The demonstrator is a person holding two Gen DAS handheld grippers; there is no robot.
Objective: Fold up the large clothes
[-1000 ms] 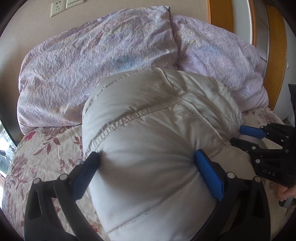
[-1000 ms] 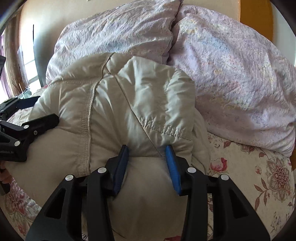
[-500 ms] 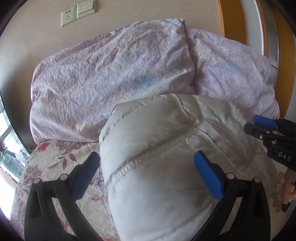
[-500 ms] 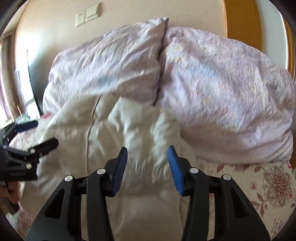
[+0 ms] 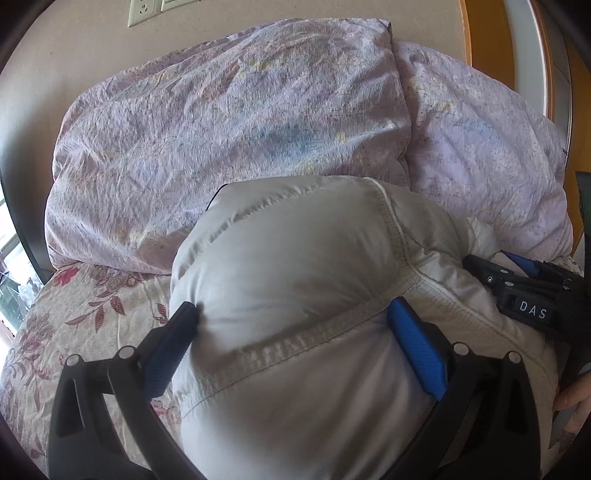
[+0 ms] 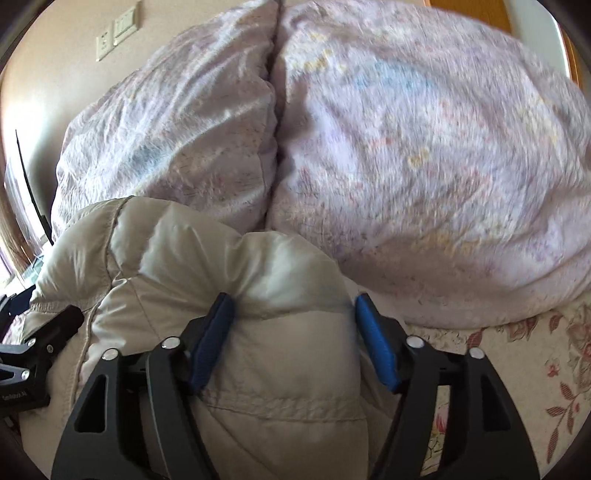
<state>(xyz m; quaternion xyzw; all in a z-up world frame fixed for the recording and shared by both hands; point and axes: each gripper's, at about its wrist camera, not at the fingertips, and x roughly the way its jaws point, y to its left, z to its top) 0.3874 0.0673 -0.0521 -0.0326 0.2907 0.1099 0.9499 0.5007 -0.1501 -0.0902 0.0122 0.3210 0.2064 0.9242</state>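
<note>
A puffy beige down jacket (image 5: 295,280) is bundled into a thick roll on the floral bed sheet (image 5: 92,306); it also shows in the right wrist view (image 6: 192,258). My left gripper (image 5: 291,314) has its blue-padded jaws spread wide around the jacket's bulge, pressing into both sides. My right gripper (image 6: 291,306) likewise straddles the jacket's right end with jaws wide apart, the padding bulging between them. Each gripper shows at the edge of the other's view: the right one in the left wrist view (image 5: 524,291), the left one in the right wrist view (image 6: 40,343).
Two large lilac pillows (image 5: 229,125) (image 6: 424,158) lie just behind the jacket against the beige wall. Wall sockets (image 5: 147,11) are above. A wooden headboard or frame (image 5: 487,40) stands at the right. A window edge shows at the far left.
Both grippers have moved forward with the jacket toward the pillows. The right gripper's jaws have spread wider around the padding. The right wrist view is blurred from motion.
</note>
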